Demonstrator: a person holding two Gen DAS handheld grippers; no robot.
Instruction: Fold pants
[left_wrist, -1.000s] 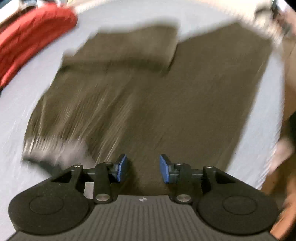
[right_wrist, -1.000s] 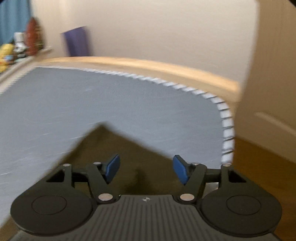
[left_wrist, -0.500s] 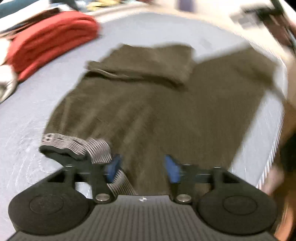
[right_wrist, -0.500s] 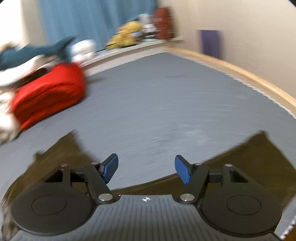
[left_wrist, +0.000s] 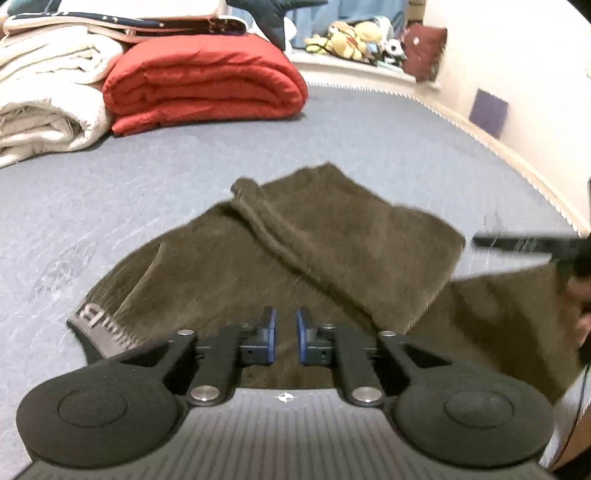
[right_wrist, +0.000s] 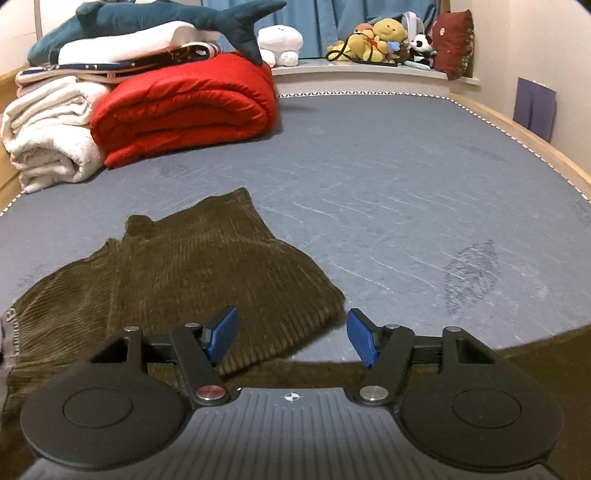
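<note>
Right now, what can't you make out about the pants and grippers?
- Left wrist view: whether the closing left gripper pinches the pants; blur hides any fabric in the narrow gap.
- Left wrist view: dark shape at right edge, blurred and cut off.
- Right wrist view: waistband cut off at left edge.

bed (right_wrist: 369, 177): grey-blue mattress, wooden rim | red quilt (right_wrist: 184, 110): rolled, far left | white blankets (right_wrist: 48, 136): folded, touching the quilt's left side | toy shark (right_wrist: 155, 18): on top of the pile | stuffed toys (right_wrist: 380, 40): on the ledge behind | blue curtain (right_wrist: 332, 14): behind them
</note>
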